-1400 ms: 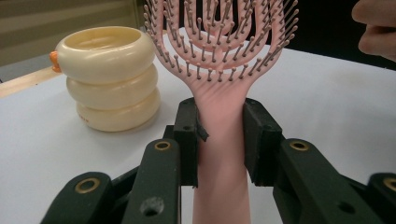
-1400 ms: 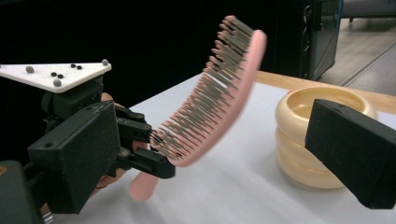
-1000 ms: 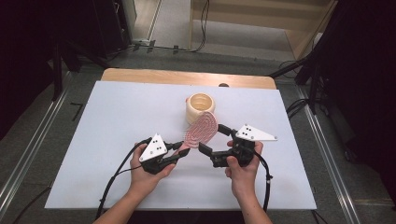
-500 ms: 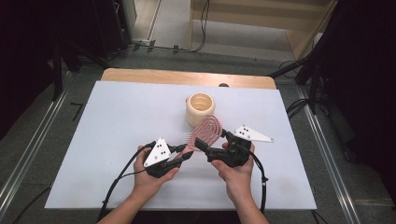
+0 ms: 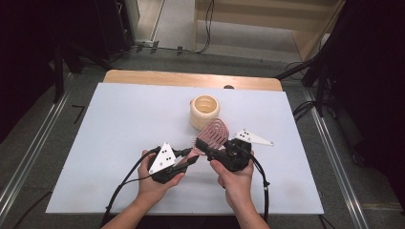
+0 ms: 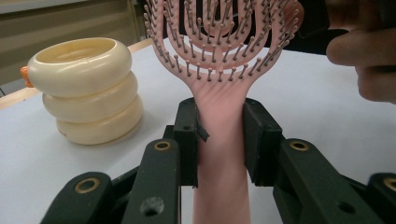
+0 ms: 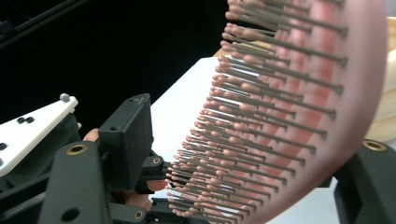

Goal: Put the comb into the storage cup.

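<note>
Your left tongs (image 6: 219, 140) clamp the pink hairbrush (image 6: 219, 60) handle; the right gripper view shows your right tongs (image 7: 243, 158) parted around its bristled head. Cream holder (image 5: 204, 111) at 12 o'clock; counter (image 5: 105, 124) open toward 9.

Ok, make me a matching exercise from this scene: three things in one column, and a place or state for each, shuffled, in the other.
Things:
1. pink hairbrush
2. cream ringed holder
3. left claw

Places or states:
A. stands upright on the white table, beyond the hands
B. shut on the brush handle
C. held above the table, bristles showing

Pairs: 1-C, 2-A, 3-B
</note>
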Action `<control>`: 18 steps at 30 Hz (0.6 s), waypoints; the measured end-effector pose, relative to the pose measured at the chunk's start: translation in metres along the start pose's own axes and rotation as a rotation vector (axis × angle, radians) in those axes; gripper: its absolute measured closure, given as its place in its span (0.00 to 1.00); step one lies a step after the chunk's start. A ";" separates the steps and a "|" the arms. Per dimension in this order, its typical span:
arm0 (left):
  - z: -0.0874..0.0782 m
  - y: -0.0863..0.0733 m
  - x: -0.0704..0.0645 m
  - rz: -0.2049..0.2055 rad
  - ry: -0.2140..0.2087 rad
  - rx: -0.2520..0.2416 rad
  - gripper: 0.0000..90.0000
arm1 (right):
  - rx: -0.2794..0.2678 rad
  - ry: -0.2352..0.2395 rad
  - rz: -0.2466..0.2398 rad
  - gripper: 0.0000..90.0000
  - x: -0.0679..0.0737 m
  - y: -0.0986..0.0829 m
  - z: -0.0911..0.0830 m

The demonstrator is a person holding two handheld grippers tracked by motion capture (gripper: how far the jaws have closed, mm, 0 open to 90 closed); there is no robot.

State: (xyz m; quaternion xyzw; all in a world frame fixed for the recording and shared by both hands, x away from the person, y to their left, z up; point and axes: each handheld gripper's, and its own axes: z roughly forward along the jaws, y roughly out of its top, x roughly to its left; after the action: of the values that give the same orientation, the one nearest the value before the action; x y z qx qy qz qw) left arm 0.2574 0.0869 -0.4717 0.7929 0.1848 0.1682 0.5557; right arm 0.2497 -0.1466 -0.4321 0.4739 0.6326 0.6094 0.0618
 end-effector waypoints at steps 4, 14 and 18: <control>0.000 0.000 0.000 0.005 0.010 -0.001 0.78 | -0.018 0.006 0.016 0.42 0.000 -0.001 0.000; 0.001 -0.001 -0.002 0.015 0.024 -0.001 0.78 | -0.042 0.014 0.075 0.54 -0.004 -0.002 -0.001; 0.001 -0.002 -0.003 0.021 0.029 -0.001 0.78 | -0.045 0.006 0.086 0.60 -0.006 -0.004 -0.001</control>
State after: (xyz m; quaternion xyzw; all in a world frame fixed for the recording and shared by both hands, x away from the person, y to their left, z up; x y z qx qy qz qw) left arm 0.2555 0.0851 -0.4744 0.7920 0.1842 0.1856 0.5516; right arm 0.2506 -0.1502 -0.4382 0.4976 0.5979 0.6269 0.0442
